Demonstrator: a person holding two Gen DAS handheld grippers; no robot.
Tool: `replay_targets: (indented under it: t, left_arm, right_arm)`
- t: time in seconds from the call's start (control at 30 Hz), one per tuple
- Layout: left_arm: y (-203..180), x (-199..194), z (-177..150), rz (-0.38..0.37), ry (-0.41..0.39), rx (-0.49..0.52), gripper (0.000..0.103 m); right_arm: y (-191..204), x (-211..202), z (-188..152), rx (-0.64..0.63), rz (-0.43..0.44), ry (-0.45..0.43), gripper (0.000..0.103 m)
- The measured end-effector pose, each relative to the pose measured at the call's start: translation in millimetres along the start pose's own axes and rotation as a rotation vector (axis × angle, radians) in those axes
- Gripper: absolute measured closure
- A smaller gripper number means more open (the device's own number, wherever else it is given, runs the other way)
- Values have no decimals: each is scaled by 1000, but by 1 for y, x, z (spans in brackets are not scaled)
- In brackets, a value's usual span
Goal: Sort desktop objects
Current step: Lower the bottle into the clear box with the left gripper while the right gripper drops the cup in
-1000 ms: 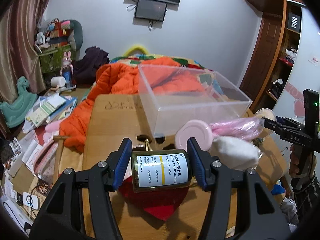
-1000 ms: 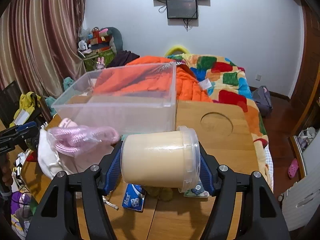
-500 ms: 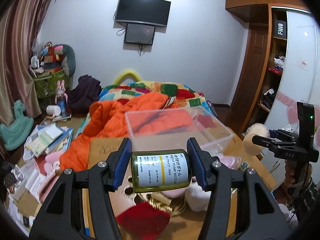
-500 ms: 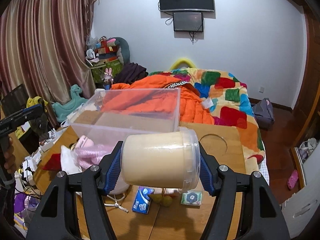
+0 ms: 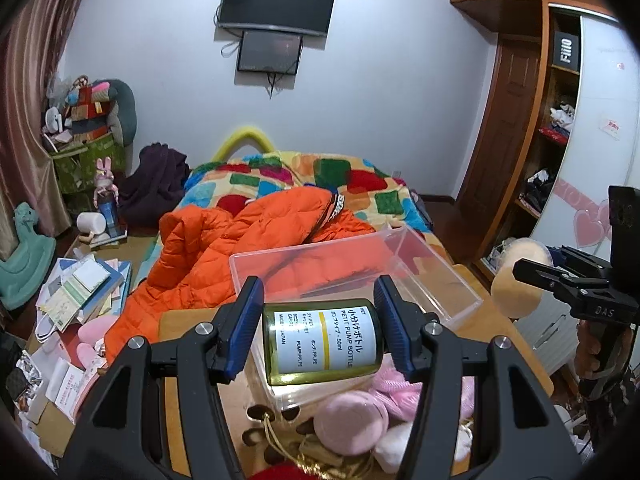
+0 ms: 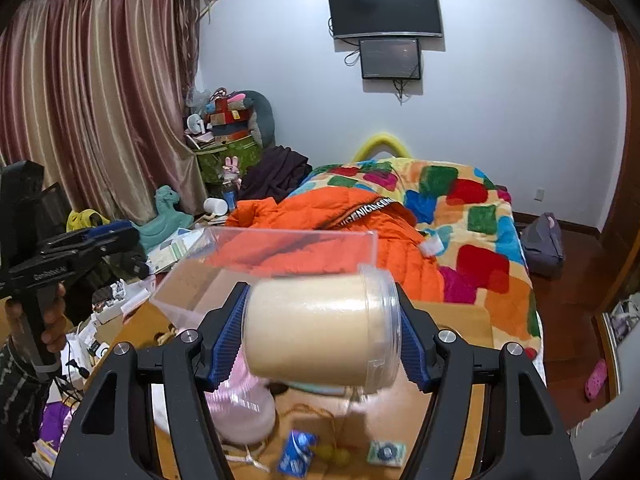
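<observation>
My left gripper (image 5: 320,330) is shut on a small olive-green pump bottle (image 5: 323,342) with a white and yellow label, held sideways in the air just in front of the clear plastic bin (image 5: 436,276). My right gripper (image 6: 320,334) is shut on a clear jar of cream-coloured stuff (image 6: 320,330), held sideways above the wooden table (image 6: 460,318), near the bin's (image 6: 288,246) front wall. The right gripper with the jar also shows at the right of the left wrist view (image 5: 516,284). The left gripper shows at the left of the right wrist view (image 6: 100,240).
On the table lie a pink round case (image 5: 350,420), a pink bag (image 6: 244,408), white soft items (image 5: 400,444), a blue packet (image 6: 298,450) and a small green tin (image 6: 386,452). An orange jacket (image 5: 248,248) and a bed lie behind the table. Clutter covers the floor on the left.
Both grippers have risen with their loads, so the table and bin sit lower in both views. The jar has tilted slightly. Both grips are unchanged.
</observation>
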State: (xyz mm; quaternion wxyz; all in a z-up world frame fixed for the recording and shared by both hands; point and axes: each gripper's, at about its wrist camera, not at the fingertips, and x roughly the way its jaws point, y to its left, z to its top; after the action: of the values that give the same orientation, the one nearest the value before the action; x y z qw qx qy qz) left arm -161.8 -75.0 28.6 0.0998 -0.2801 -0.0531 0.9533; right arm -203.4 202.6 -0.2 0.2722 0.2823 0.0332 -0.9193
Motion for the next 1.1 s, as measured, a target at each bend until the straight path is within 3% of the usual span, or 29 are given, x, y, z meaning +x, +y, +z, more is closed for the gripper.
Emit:
replay_targets:
  t: [0.37,0.8,1.1]
  left_arm:
    - [6,69,-6,-24,160,-1,46]
    - [-5,103,-18,16,247,111,46]
    - [-7,113,-26,27,272,135,46]
  right_arm:
    - [7,74,8,-23,15,122,40]
    - [11,130,-9,-87,14,253,40]
    - [20,137,-16,-136,-20,285,40]
